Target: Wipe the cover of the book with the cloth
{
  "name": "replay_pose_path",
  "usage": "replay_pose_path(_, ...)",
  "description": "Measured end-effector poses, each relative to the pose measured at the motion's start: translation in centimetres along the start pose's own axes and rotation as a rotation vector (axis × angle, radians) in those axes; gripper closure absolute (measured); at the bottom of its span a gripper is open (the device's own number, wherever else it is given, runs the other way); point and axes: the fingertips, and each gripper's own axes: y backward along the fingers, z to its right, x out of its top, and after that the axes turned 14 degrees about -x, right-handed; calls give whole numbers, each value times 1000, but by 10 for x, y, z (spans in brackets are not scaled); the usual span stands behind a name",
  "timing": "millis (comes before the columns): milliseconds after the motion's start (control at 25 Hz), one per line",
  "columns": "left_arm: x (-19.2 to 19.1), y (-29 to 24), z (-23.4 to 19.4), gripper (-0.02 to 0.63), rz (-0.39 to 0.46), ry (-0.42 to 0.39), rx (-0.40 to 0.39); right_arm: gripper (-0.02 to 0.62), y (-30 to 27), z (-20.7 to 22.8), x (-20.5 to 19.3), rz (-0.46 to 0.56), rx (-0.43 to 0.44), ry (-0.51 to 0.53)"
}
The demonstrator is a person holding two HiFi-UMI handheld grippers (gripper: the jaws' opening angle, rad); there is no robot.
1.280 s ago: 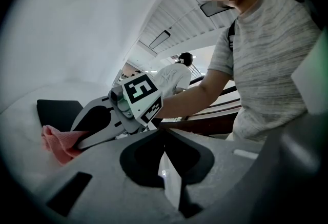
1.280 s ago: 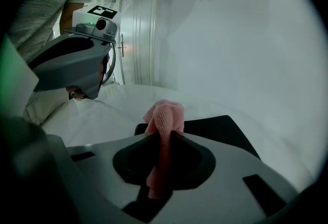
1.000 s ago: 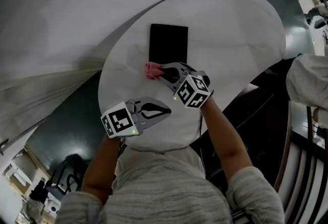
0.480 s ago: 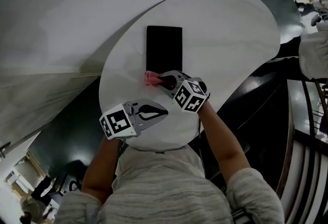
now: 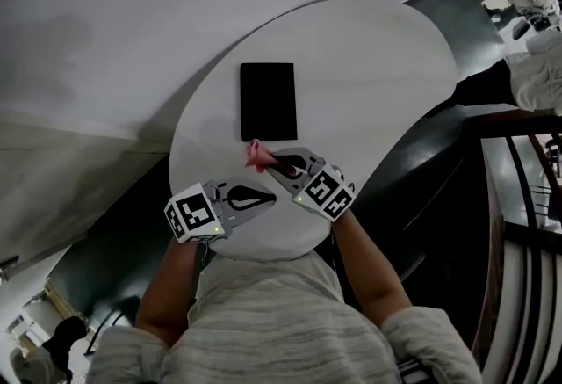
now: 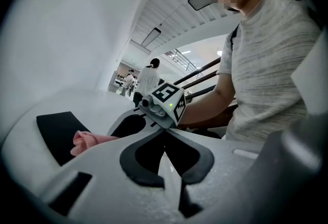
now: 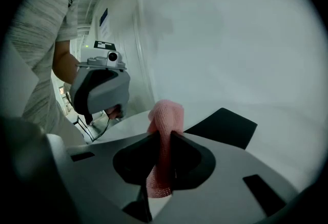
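Closer together than a second ago, both grippers sit on the near side of the flat black rectangular book (image 5: 268, 101), which lies on the round white table (image 5: 378, 92). I have the right gripper (image 7: 164, 136) pinching the bunched pink knit cloth (image 7: 165, 115), whose free end stays right at the book's near edge, not yet on the cover. The left gripper (image 6: 165, 134) rests nearer to me than the book, jaws pressed together on nothing. Nothing braces the book, so I judge a forward stroke could push it along the smooth tabletop. With so narrow a wad, a hard jaw tip might also scrape the cover.
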Motion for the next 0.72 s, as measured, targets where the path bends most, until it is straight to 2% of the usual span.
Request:
replay_pose_path(360, 17, -5, 19, 592, -15, -51, 5, 543, 54, 3, 34, 158, -153, -140)
replay_pose_path(720, 32, 7, 54, 592, -5, -114, 1, 543, 102, -24, 67, 291, -220, -273)
